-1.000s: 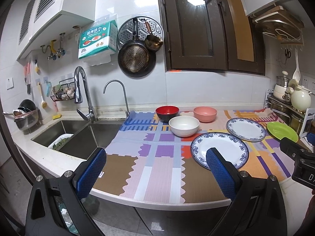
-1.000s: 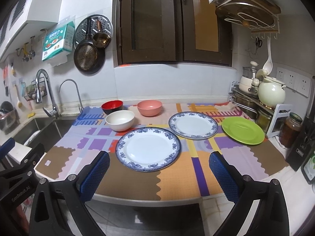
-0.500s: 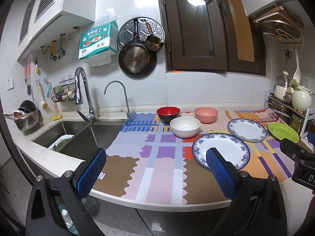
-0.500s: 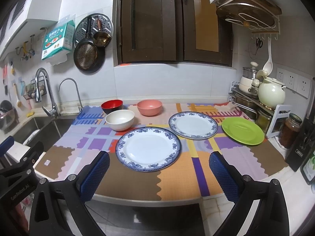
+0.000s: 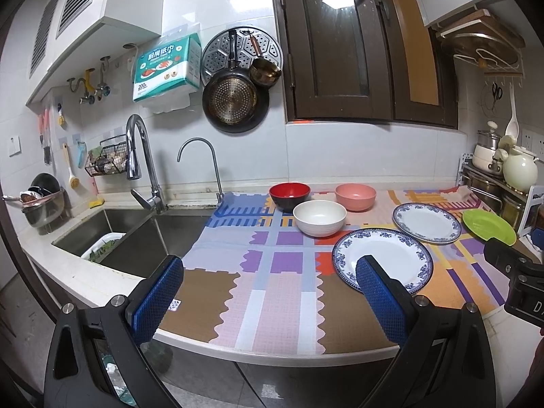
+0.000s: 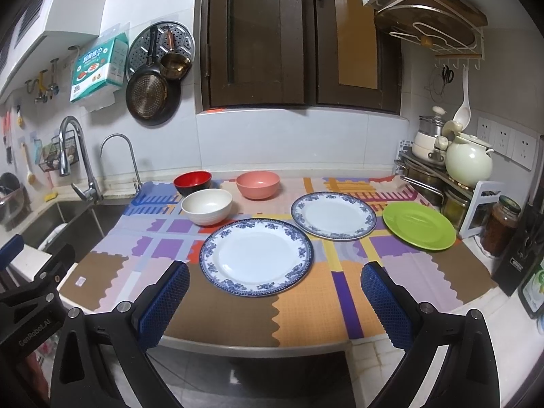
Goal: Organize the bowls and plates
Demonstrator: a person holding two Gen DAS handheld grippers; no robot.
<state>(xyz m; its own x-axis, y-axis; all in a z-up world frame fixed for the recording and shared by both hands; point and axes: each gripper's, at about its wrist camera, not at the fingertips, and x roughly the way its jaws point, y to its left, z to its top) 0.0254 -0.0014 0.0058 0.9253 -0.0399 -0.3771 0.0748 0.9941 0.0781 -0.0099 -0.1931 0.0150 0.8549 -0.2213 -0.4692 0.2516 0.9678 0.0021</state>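
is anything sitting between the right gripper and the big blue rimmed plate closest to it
Nothing visible does. The right gripper is open at the counter edge, and only bare patterned mat lies between its fingers and the near blue-rimmed plate. The white bowl sits beyond it, off to the left.

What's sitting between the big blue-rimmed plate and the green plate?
The smaller blue-rimmed plate lies between the big blue-rimmed plate and the green plate, seen in the right wrist view.

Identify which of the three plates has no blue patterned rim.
The green plate, plain and solid-coloured, at the right end of the mat beside the rack. The other two plates are white with blue floral rims.
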